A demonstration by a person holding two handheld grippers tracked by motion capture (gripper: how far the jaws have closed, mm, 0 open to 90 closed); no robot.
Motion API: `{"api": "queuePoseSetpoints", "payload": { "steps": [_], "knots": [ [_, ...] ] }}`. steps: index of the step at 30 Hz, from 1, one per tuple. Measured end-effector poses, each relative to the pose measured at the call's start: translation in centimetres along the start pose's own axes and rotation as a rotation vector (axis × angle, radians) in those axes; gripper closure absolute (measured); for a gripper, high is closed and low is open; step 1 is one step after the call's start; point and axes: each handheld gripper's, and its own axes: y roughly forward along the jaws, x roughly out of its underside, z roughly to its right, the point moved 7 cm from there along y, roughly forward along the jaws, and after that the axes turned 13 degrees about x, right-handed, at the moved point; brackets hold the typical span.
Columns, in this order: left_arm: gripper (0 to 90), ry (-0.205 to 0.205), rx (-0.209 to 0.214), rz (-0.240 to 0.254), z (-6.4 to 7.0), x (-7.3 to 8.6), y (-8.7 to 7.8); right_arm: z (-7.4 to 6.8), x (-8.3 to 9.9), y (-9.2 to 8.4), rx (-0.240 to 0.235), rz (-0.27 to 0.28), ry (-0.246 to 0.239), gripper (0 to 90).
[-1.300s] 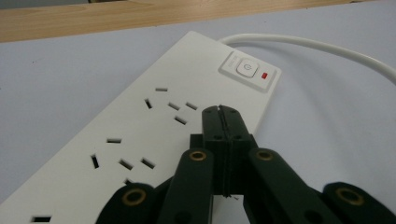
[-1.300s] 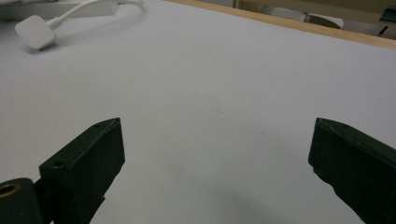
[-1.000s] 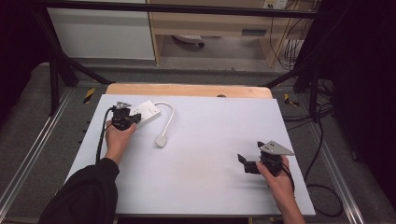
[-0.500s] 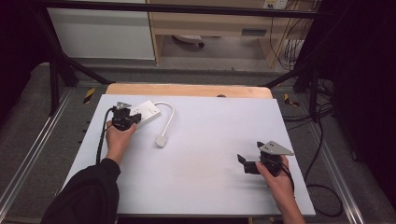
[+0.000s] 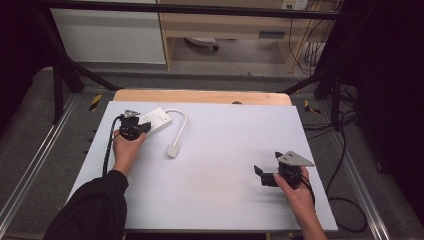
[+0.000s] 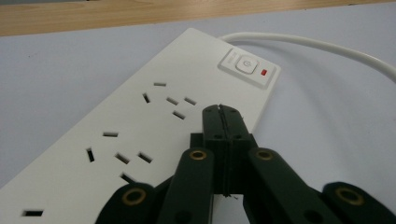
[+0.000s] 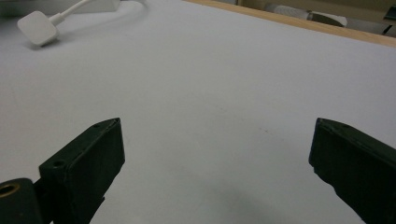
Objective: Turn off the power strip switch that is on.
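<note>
White table (image 5: 215, 165) carries a white power strip (image 5: 156, 120) at about 10 o'clock, cord curling to its plug (image 5: 172, 150). Left gripper (image 5: 141, 126) sits over the strip's top face, jaws clenched on nothing. Right gripper (image 5: 259, 171) at 4 o'clock, jaws released, wide apart.

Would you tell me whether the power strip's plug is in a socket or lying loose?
Loose: the plug lies flat on the white table, its cable curving back to the power strip.
</note>
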Motion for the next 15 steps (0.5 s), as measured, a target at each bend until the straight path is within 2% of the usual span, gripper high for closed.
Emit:
{"api": "queuePoseSetpoints", "payload": {
  "steps": [15],
  "knots": [
    [90.0, 0.005, 0.003, 0.009, 0.16, -0.02, 0.18, -0.06, 0.03, 0.1, -0.004, -0.003, 0.005, 3.9]
  ]
}}
